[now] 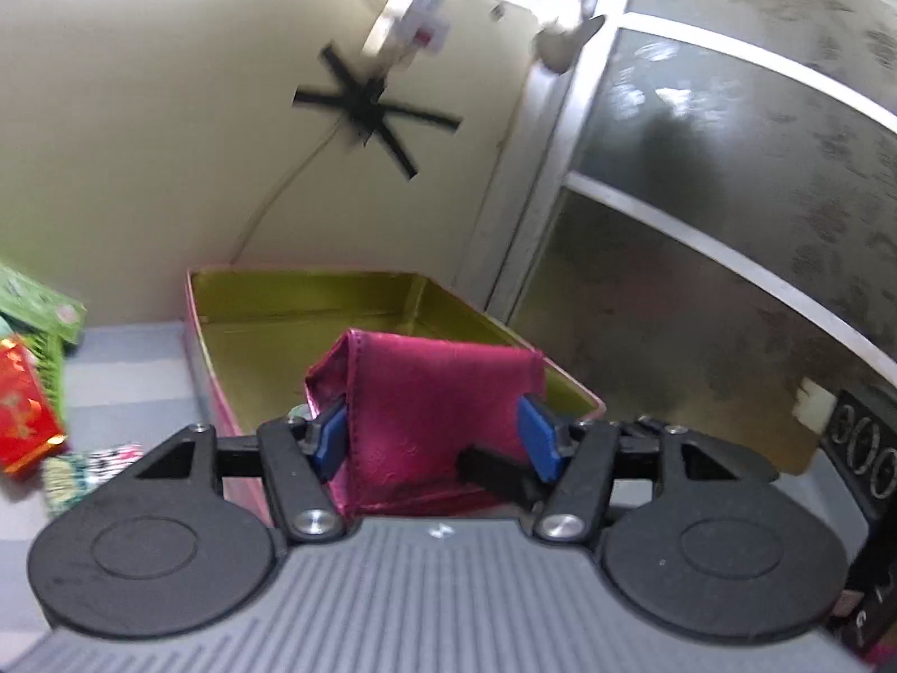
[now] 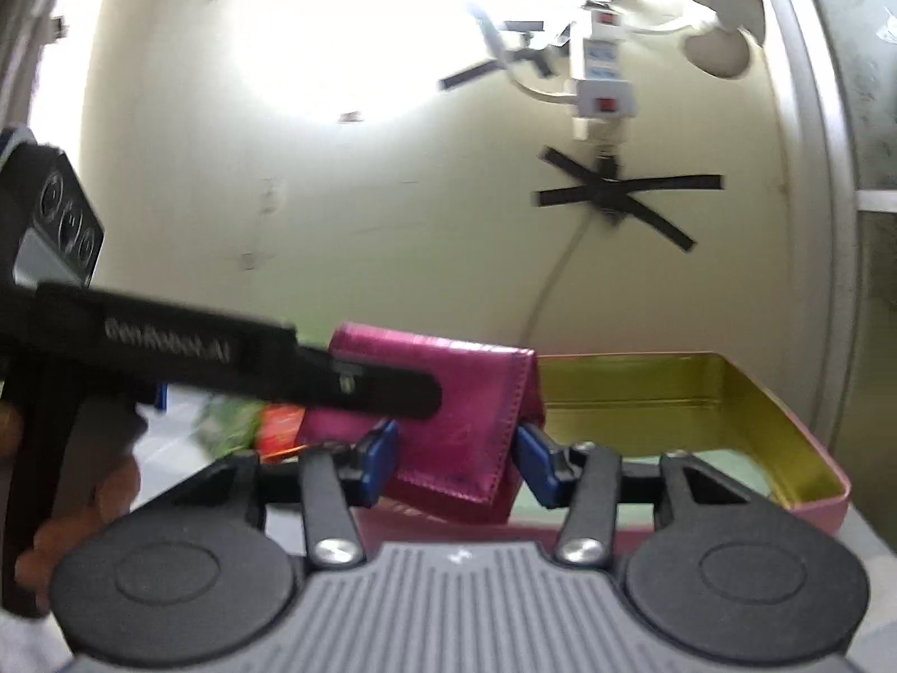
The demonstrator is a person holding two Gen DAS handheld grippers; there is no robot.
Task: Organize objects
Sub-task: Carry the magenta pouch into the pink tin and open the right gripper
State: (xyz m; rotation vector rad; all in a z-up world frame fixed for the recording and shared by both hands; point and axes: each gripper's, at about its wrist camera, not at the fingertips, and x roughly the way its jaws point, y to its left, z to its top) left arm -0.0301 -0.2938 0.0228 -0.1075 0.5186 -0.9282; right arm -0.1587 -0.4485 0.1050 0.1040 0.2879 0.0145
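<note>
A magenta wallet [image 1: 431, 409] is held between the blue pads of my left gripper [image 1: 437, 440], over the near edge of a pink tin box [image 1: 314, 331] with a gold inside. In the right wrist view the same wallet [image 2: 454, 432] sits between the blue pads of my right gripper [image 2: 457, 457], which closes on its end. The left gripper's black finger [image 2: 314, 370] crosses in front of the wallet there. The tin box [image 2: 785, 448] lies behind and to the right.
A green packet [image 1: 39, 303], a red packet [image 1: 22, 415] and a patterned packet [image 1: 84, 471] lie on the table left of the box. A wall with black tape and a cable stands behind; a frosted glass door [image 1: 729, 224] is at the right.
</note>
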